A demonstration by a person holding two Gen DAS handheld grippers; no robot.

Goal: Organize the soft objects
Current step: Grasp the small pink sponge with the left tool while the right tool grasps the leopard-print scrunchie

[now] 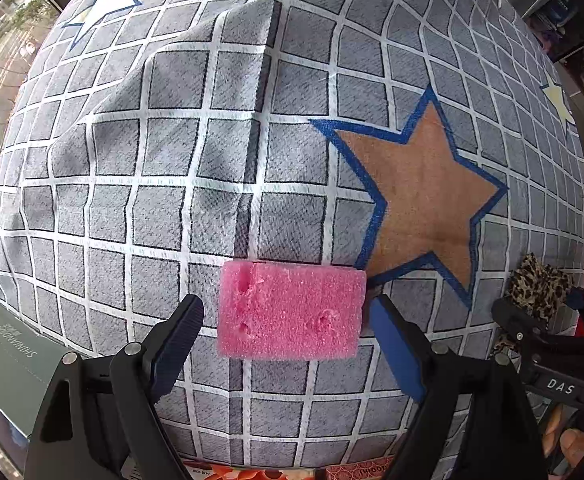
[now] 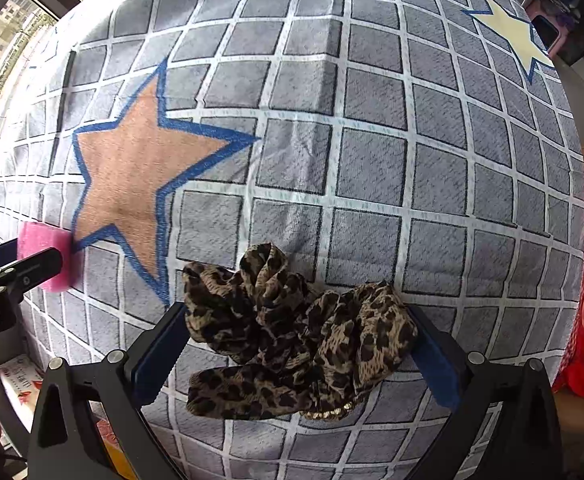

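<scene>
Both hands are at the pick-up step: the left gripper straddles the pink sponge, fingers spread, untouching. At its 3 o'clock, the right gripper pinches the leopard scarf. Next, close left

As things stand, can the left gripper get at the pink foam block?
Probably yes. The pink foam block lies on the checked cloth between the open fingers of the left gripper, with a gap on either side and nothing covering it. The right gripper, at the leopard-print scarf, stays clear.
</scene>
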